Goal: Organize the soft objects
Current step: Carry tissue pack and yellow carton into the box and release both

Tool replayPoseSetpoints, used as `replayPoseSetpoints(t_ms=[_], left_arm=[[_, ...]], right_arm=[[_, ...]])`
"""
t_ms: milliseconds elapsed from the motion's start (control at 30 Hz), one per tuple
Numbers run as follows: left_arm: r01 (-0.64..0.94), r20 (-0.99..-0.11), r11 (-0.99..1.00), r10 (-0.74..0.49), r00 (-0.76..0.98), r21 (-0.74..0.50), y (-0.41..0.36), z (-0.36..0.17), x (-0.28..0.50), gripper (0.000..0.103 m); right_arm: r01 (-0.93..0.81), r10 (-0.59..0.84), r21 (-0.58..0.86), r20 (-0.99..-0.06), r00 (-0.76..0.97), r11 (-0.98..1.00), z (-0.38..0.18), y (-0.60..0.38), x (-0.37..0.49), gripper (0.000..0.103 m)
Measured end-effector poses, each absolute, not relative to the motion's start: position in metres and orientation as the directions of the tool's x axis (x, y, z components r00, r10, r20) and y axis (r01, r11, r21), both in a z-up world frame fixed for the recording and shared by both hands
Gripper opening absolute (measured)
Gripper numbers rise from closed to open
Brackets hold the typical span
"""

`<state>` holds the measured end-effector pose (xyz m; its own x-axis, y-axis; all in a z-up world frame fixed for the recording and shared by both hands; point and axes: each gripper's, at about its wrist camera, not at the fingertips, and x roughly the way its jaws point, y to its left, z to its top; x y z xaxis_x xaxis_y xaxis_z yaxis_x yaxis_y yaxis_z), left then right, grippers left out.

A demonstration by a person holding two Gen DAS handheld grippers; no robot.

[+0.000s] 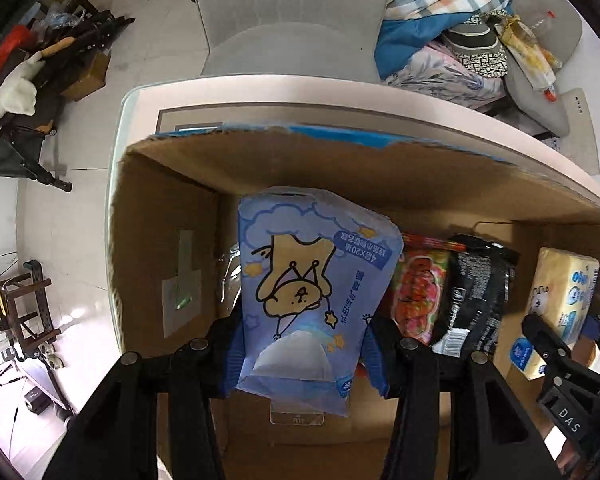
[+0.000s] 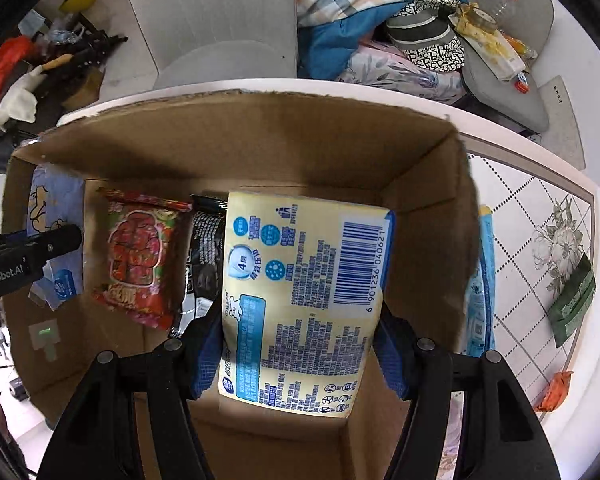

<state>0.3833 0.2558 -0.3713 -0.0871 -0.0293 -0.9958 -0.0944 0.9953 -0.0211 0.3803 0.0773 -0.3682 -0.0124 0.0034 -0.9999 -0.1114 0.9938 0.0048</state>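
The left gripper (image 1: 304, 354) points down, its two blue fingers (image 1: 233, 354) squeezed on something soft between them. The right gripper (image 2: 300, 354) sits just to its right, pointing down too, with blue fingers (image 2: 206, 354) pressed on both sides of another soft thing.

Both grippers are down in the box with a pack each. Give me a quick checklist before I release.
1. Left gripper shut on the blue tissue pack: ok.
2. Right gripper shut on the yellow tissue pack: ok.
3. Both packs inside the cardboard box walls: ok.
4. Packs resting on the box floor: cannot tell.
5. Red snack bag and black bag stand between the two packs, out of either grip: ok.
6. Grippers apart from each other: ok.
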Motion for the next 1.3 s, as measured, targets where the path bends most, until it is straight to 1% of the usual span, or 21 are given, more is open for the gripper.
replayPoseSetpoints(t_ms=[200, 300, 333, 400, 433, 500, 567, 600, 700, 733, 767, 833, 867, 1167, 1300], left_arm=[[-0.087, -0.995, 0.996, -0.025, -0.091, -0.017, 0.254, -0.371, 0.386, 0.050], [-0.105, -0.994, 0.994, -0.033, -0.100, -0.023, 0.254, -0.370, 0.386, 0.054], [-0.107, -0.994, 0.994, -0.037, -0.098, -0.027, 0.255, -0.368, 0.386, 0.056], [-0.117, -0.995, 0.993, -0.041, -0.087, -0.031, 0.258, -0.365, 0.386, 0.063], [-0.122, -0.996, 0.992, -0.046, -0.081, -0.036, 0.259, -0.361, 0.385, 0.067], [-0.130, -0.996, 0.991, -0.054, -0.073, -0.044, 0.261, -0.358, 0.384, 0.070], [-0.133, -0.996, 0.990, -0.058, -0.066, -0.049, 0.262, -0.353, 0.383, 0.090], [-0.136, -0.997, 0.990, -0.057, -0.058, -0.049, 0.263, -0.349, 0.382, 0.092], [-0.136, -0.997, 0.989, -0.059, -0.044, -0.052, 0.265, -0.341, 0.377, 0.092], [-0.135, -0.997, 0.989, -0.062, -0.039, -0.056, 0.266, -0.338, 0.374, 0.093], [-0.136, -0.998, 0.989, -0.060, -0.035, -0.054, 0.266, -0.335, 0.371, 0.095], [-0.136, -0.998, 0.989, -0.058, -0.019, -0.055, 0.266, -0.328, 0.364, 0.101], [-0.137, -0.998, 0.989, -0.056, -0.006, -0.055, 0.266, -0.324, 0.360, 0.101], [-0.119, -0.993, 0.991, -0.047, 0.108, -0.059, 0.254, -0.280, 0.315, 0.101], [-0.116, -0.982, 0.992, -0.016, 0.191, -0.039, 0.248, -0.252, 0.291, 0.101]], right_arm=[[-0.121, -0.025, -0.024, -1.000, -0.007, 0.992, -0.371, 0.085, 0.386, 0.069], [-0.117, -0.042, -0.042, -0.999, 0.004, 0.992, -0.369, 0.086, 0.390, 0.070], [-0.114, -0.038, -0.038, -0.999, 0.001, 0.993, -0.369, 0.085, 0.392, 0.072], [-0.113, -0.039, -0.040, -0.999, 0.008, 0.993, -0.366, 0.085, 0.393, 0.077], [-0.114, -0.038, -0.039, -0.999, 0.010, 0.993, -0.364, 0.085, 0.393, 0.077], [-0.113, -0.029, -0.030, -1.000, 0.009, 0.993, -0.360, 0.085, 0.393, 0.077], [-0.117, -0.025, -0.027, -1.000, 0.011, 0.993, -0.356, 0.086, 0.390, 0.081], [-0.118, -0.021, -0.023, -1.000, 0.016, 0.993, -0.354, 0.086, 0.389, 0.084], [-0.123, -0.007, -0.009, -1.000, 0.019, 0.992, -0.348, 0.086, 0.384, 0.085], [-0.127, 0.002, -0.001, -1.000, 0.021, 0.992, -0.346, 0.086, 0.382, 0.089], [-0.128, 0.007, 0.005, -1.000, 0.020, 0.992, -0.344, 0.087, 0.380, 0.092], [-0.127, 0.022, 0.019, -0.999, 0.024, 0.992, -0.338, 0.087, 0.373, 0.102], [-0.127, 0.028, 0.024, -0.999, 0.028, 0.992, -0.336, 0.087, 0.370, 0.103], [-0.120, 0.034, 0.023, -0.995, 0.090, 0.993, -0.306, 0.079, 0.331, 0.103], [-0.112, 0.050, 0.036, -0.991, 0.127, 0.993, -0.287, 0.071, 0.305, 0.103]])
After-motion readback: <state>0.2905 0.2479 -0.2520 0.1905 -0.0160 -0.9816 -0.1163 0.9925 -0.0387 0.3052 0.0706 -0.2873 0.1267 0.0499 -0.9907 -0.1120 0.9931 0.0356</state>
